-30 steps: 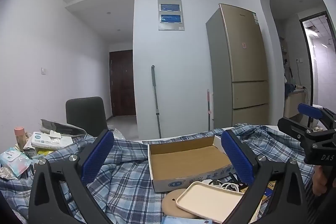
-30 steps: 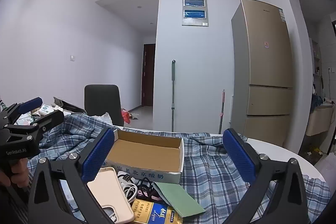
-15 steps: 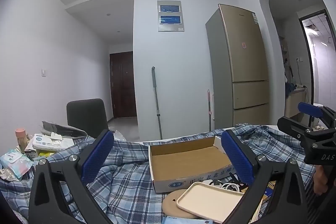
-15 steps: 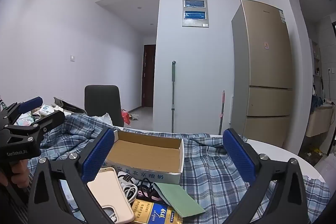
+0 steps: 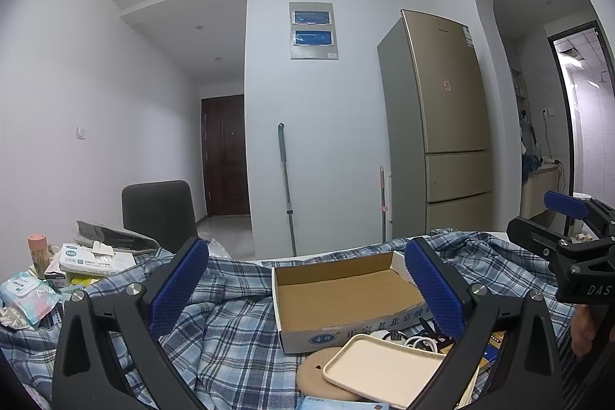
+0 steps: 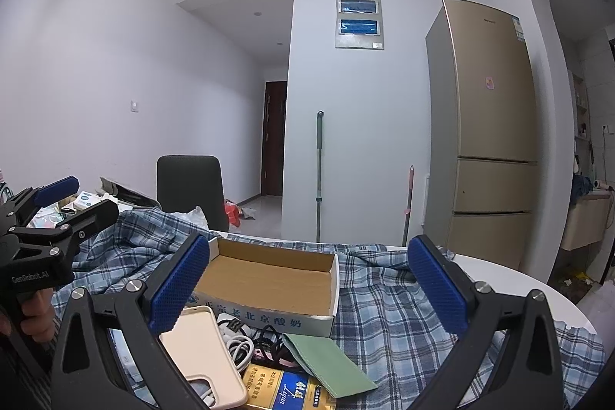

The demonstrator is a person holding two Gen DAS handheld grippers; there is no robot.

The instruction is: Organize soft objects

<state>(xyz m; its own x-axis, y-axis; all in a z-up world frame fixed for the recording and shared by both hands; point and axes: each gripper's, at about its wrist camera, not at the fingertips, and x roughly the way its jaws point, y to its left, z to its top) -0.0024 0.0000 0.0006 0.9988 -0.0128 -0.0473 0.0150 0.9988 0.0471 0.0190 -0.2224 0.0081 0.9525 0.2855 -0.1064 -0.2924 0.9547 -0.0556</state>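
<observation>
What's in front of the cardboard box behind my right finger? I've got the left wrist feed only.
Observer: A flat green cloth lies just in front of the cardboard box, overlapping a gold-and-blue carton.
Operator: Right tongs holding anything?
Observer: No. The right tongs are open with nothing between the fingers.
Operator: What's past the plaid cloth on the right?
Observer: Bare white round tabletop shows beyond the plaid cloth.
</observation>
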